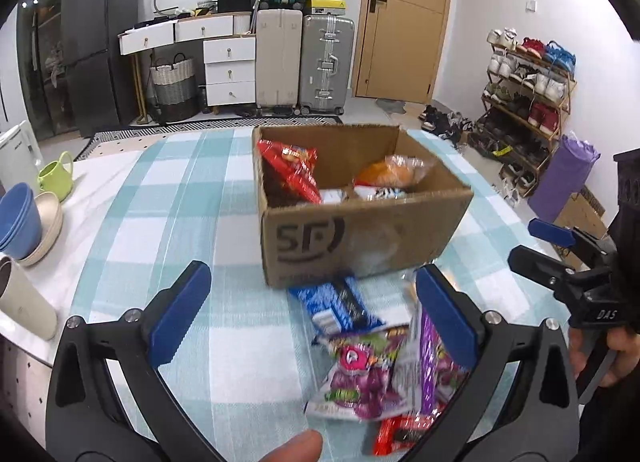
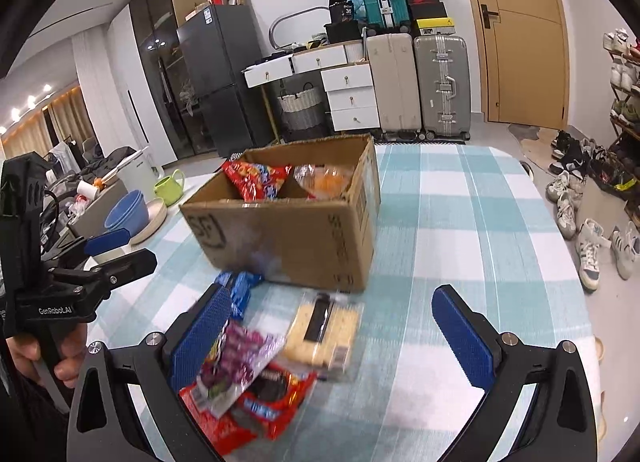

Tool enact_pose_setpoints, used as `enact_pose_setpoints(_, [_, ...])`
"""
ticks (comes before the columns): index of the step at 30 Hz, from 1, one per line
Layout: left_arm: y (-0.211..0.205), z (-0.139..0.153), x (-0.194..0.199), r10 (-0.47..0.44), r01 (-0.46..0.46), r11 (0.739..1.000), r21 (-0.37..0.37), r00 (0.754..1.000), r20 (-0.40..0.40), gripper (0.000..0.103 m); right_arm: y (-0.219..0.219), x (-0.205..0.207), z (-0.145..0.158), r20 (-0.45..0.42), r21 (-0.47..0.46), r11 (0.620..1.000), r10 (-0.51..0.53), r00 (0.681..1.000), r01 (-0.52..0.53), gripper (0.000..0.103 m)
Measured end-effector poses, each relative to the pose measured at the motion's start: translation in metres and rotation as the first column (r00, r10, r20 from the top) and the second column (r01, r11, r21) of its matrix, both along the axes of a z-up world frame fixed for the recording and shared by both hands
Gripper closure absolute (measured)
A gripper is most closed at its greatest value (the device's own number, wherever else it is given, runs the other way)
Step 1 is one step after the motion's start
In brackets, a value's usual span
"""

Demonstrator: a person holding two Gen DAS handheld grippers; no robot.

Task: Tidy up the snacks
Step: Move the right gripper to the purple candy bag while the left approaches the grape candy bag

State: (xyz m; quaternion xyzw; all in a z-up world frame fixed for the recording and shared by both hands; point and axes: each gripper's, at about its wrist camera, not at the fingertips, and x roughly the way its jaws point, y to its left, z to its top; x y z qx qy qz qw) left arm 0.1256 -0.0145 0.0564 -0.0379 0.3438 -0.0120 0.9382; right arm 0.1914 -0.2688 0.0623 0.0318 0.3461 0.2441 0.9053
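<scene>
An open cardboard box (image 1: 360, 217) (image 2: 292, 234) stands on the checked tablecloth. Inside it lie a red snack bag (image 1: 292, 169) (image 2: 256, 177) and an orange bag (image 1: 396, 169) (image 2: 324, 177). In front of the box, loose packs lie in a heap: a blue pack (image 1: 340, 306) (image 2: 240, 290), a purple pack (image 1: 360, 378) (image 2: 240, 358), a red pack (image 1: 400, 430) (image 2: 260, 410) and a yellow pack (image 2: 320, 330). My left gripper (image 1: 314, 316) (image 2: 120, 252) hovers open over the heap, holding nothing. My right gripper (image 2: 334, 338) (image 1: 536, 246) is open too, with the yellow pack lying below its gap.
Stacked blue and beige bowls (image 1: 28, 217) (image 2: 128, 213), a green cup (image 1: 56, 177) (image 2: 170, 185) and a beige tumbler (image 1: 24, 302) sit at the table's left edge. Bare tablecloth (image 2: 480, 229) spreads right of the box. Suitcases (image 1: 328, 61) and a shoe rack (image 1: 528, 93) stand beyond.
</scene>
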Motion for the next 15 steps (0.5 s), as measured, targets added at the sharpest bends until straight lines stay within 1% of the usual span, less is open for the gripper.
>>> enact_pose_setpoints(5, [-0.001, -0.007, -0.025, -0.004, 0.004, 1.0, -0.011, 1.0, -0.005, 0.001, -0.008, -0.014, -0.002, 0.0, 0.002, 1.0, -0.008, 1.0, 0.008, 0.001])
enact_pose_setpoints(9, [-0.003, -0.013, -0.042, -0.005, 0.005, 1.0, -0.004, 1.0, -0.012, 0.001, -0.01, -0.025, -0.006, -0.005, -0.001, 1.0, -0.008, 1.0, 0.008, 0.001])
enact_pose_setpoints(12, [-0.004, -0.018, -0.047, -0.019, 0.019, 1.0, -0.008, 0.999, -0.026, 0.001, -0.009, -0.03, -0.01, -0.007, -0.001, 1.0, -0.012, 1.0, 0.012, 0.001])
enact_pose_setpoints(15, [-0.008, -0.021, -0.049, -0.027, 0.028, 1.0, 0.011, 0.999, -0.018, 0.001, -0.006, -0.035, -0.013, -0.008, -0.01, 1.0, 0.007, 1.0, -0.007, 0.001])
